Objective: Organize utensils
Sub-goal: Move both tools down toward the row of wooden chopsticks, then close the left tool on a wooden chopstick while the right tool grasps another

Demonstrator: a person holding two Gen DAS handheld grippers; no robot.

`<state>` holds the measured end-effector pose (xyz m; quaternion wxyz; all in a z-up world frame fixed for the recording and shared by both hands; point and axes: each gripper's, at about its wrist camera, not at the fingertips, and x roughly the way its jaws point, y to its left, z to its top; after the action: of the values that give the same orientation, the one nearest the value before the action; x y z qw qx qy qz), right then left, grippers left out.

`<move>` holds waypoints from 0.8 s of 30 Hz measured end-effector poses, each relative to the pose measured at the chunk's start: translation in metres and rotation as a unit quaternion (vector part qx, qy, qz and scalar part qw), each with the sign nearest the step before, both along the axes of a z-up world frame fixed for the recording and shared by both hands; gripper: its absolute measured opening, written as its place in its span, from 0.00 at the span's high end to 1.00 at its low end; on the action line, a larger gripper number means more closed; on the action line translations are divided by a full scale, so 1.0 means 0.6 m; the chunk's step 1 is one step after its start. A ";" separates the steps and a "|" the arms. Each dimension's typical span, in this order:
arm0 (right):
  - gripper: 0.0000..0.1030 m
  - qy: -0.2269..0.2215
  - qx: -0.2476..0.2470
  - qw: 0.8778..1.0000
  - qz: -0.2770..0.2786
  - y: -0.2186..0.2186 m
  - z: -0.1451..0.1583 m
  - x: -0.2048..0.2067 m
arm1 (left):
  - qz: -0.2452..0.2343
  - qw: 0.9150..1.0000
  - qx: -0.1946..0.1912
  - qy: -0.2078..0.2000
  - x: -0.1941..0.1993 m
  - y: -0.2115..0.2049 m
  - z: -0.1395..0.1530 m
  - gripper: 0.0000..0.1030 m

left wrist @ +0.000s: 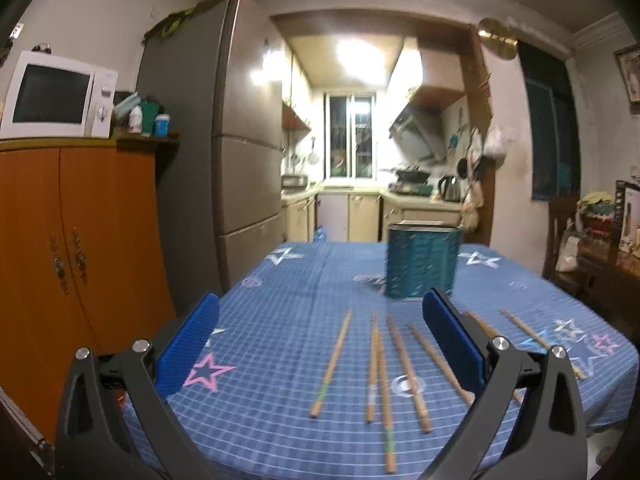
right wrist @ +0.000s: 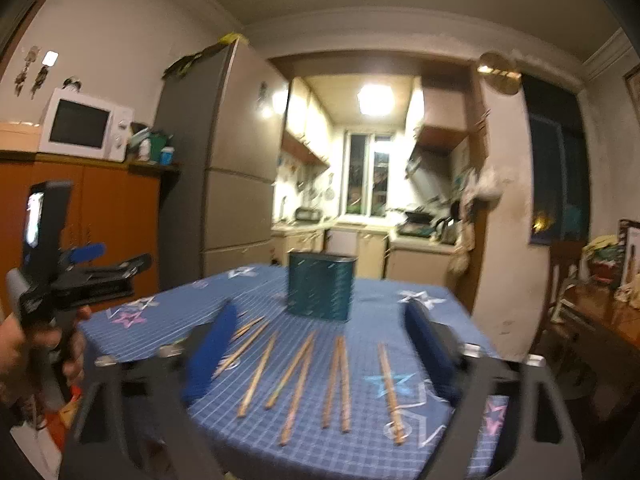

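Observation:
Several wooden chopsticks point(left wrist: 332, 364) lie loose, roughly side by side, on the blue star-patterned tablecloth point(left wrist: 280, 304). Behind them a teal perforated utensil holder point(left wrist: 420, 264) stands upright. My left gripper point(left wrist: 322, 298) hovers over the near table edge, open, with nothing between its blue pads point(left wrist: 188, 344). In the right wrist view the chopsticks point(right wrist: 300, 364) fan out before the holder point(right wrist: 320, 286). My right gripper point(right wrist: 320, 311) is blurred, open above them and holding nothing. At the far left of that view a hand point(right wrist: 24, 344) holds the left gripper's handle.
An orange wooden cabinet point(left wrist: 80, 240) carrying a white microwave point(left wrist: 56, 96) stands left of the table, beside a tall grey fridge point(left wrist: 224, 140). Beyond the table lies a lit kitchen point(left wrist: 352, 160). A cluttered wooden sideboard point(left wrist: 600, 248) lines the right wall.

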<state>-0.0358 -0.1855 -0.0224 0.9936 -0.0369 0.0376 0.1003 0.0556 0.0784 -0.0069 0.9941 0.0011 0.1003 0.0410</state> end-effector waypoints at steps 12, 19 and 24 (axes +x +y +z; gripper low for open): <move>0.86 0.180 -0.008 0.983 0.038 0.090 -0.156 0.131 | 0.006 0.995 0.007 0.103 0.079 0.069 -0.099 0.05; 0.86 0.204 -0.008 0.979 0.008 0.114 -0.186 0.178 | -0.003 0.994 0.011 0.110 0.097 0.080 -0.110 0.05; 0.86 0.211 -0.010 0.977 0.000 0.116 -0.199 0.192 | -0.013 0.993 0.008 0.114 0.100 0.081 -0.113 0.05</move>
<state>0.0791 -0.1161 -0.1417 0.9627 -0.0253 0.2478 0.1059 0.1156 0.1269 -0.0749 0.9766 0.0145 0.2128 0.0285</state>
